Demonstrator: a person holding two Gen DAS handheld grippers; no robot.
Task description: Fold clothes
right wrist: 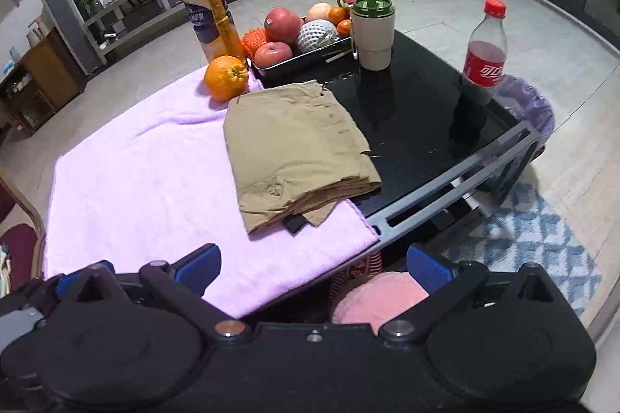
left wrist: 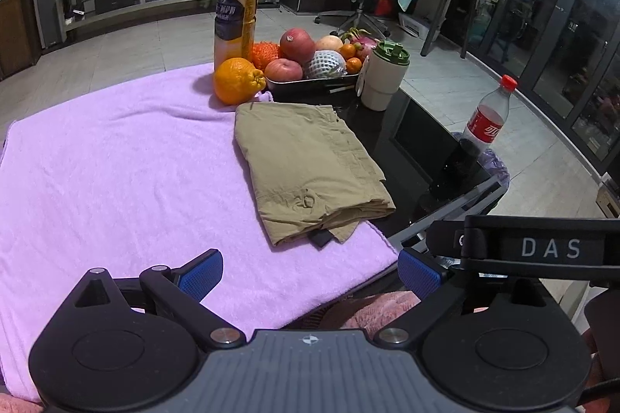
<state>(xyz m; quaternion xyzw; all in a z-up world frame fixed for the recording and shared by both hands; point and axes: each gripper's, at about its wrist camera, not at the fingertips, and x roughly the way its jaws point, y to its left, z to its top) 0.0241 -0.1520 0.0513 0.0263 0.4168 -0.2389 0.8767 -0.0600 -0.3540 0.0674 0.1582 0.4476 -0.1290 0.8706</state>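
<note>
- The khaki shorts [left wrist: 310, 168] are lying folded on the right edge of the purple towel [left wrist: 116, 180], partly over the bare black desk [right wrist: 418, 110], with nothing pressing on them.
- The fingers of the left gripper [left wrist: 310, 275] are being held wide apart and empty above the near edge of the desk; those of the right gripper [right wrist: 314, 267] are likewise being held wide, with nothing between them.
- The stacked layers at the near end of the shorts are gaping loosely, so the fold is judged likely to be sprung open if that end is nudged.
- A dark tag is sticking out from under that end and could be snagged.
- The orange [right wrist: 226, 77] is sitting just beside the far corner of the shorts and could be set rolling by a tug on the towel.
- The fruit tray [right wrist: 306, 58], the cup [right wrist: 372, 33] and the cola bottle [right wrist: 484, 56] are standing near and could be knocked by a wide sweep.
</note>
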